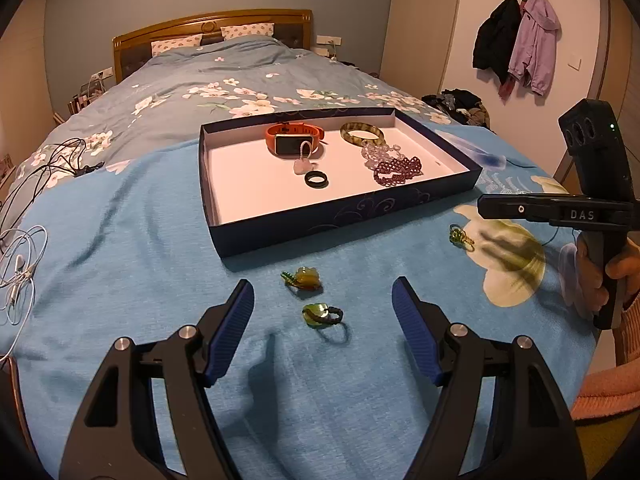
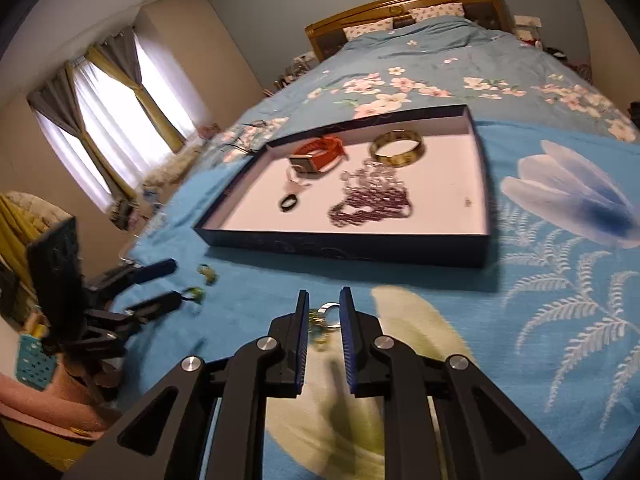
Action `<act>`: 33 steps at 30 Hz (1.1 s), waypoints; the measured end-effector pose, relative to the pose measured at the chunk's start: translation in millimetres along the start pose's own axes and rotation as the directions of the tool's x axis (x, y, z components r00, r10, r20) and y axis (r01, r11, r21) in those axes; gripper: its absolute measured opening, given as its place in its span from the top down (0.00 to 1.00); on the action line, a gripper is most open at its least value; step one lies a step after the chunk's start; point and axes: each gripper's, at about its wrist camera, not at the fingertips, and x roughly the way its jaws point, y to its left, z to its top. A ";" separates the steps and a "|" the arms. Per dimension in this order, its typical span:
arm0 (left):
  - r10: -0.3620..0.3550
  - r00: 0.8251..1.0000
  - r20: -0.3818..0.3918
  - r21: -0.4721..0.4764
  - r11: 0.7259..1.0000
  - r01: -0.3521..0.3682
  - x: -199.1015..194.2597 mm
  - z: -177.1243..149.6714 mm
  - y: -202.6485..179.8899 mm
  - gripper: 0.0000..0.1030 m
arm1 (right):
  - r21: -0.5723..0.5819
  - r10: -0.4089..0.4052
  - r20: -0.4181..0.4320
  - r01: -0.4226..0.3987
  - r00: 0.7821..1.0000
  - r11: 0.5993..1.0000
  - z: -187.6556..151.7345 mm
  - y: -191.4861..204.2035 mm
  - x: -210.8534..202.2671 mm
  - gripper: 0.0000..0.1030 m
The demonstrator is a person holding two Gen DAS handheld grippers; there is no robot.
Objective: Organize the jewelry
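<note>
A shallow dark-blue cardboard box lid with a white inside [image 1: 420, 200] lies on the bed [image 1: 132, 264], its long axis running across the bed, one long side turned toward the foot edge. In it lie an orange-strapped smartwatch [image 1: 294, 140], a mottled amber bangle [image 1: 362, 133], a black ring [image 1: 317, 179], a pale pink pendant [image 1: 302, 166] and dark purple bead strands [image 1: 398, 170].

Between the lid and the foot edge, an amber-and-green charm [image 1: 306, 278] and a green stone on a dark cord loop [image 1: 322, 315] lie just apart. The left hand-held gripper [image 1: 323, 306] hovers there with jaws wide, gripping nothing.

Farther right, a small green-and-gold trinket with a metal ring [image 2: 323, 316] lies between the narrowly parted jaws of the right hand-held gripper [image 2: 324, 312]; whether the pads touch it is unclear.

The bed wears a bright blue cover with large pale flowers over a floral duvet. Beyond are a wooden headboard [image 1: 212, 26], curtained windows [image 2: 108, 120] and jackets on wall hooks [image 1: 516, 40].
</note>
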 end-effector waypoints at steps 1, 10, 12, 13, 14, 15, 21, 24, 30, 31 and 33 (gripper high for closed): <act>-0.002 1.000 0.000 0.000 1.000 0.002 -0.3 -0.4 0.3 0.31 | -0.009 0.004 -0.009 -0.004 1.000 1.000 -0.8 1.2 1.3 0.86; -0.006 1.000 -0.005 -0.003 1.000 0.006 1.3 0.6 -1.0 0.30 | -0.113 -0.125 -0.085 0.115 0.989 0.987 -0.5 9.7 25.8 0.86; -0.007 1.000 -0.006 -0.006 1.000 0.007 1.6 0.7 -0.9 0.30 | -0.157 -0.160 -0.088 0.145 0.983 0.977 -1.7 15.0 30.8 0.86; -0.007 1.000 -0.006 -0.008 1.000 0.007 1.6 0.9 -0.7 0.30 | -0.172 -0.172 -0.086 0.156 0.981 0.973 -1.6 16.7 30.8 0.88; -0.008 1.000 -0.006 -0.009 1.000 0.008 2.0 1.2 -0.5 0.30 | -0.177 -0.185 -0.083 0.169 0.979 0.970 -0.9 17.1 30.3 0.97; -0.008 1.000 -0.007 -0.010 1.000 0.008 2.4 1.2 -0.3 0.30 | -0.156 -0.187 -0.080 0.173 0.979 0.972 0.1 13.6 29.7 0.98; -0.009 1.000 -0.007 -0.011 1.000 0.009 2.8 1.0 0.2 0.30 | -0.071 -0.162 -0.039 0.158 0.986 0.985 0.8 -1.9 15.9 1.00; -0.010 1.000 -0.009 -0.010 1.000 0.010 3.5 0.7 -0.7 0.30 | -0.070 -0.168 -0.029 0.166 0.985 0.984 0.3 0.6 10.3 1.00; -0.014 1.000 -0.005 -0.001 1.000 0.014 3.6 -0.2 -2.2 0.30 | -0.159 -0.102 -0.042 0.094 0.994 0.983 -6.1 27.4 7.9 0.89; -0.014 1.000 -0.005 0.000 1.000 0.014 2.6 -0.5 -1.8 0.30 | -0.162 -0.106 -0.046 0.097 0.993 0.982 -6.7 29.7 9.8 0.88; -0.018 1.000 -0.006 0.004 1.000 0.018 1.7 -1.7 -2.6 0.30 | -0.163 -0.116 -0.057 0.105 0.992 0.981 -9.3 30.2 14.0 0.85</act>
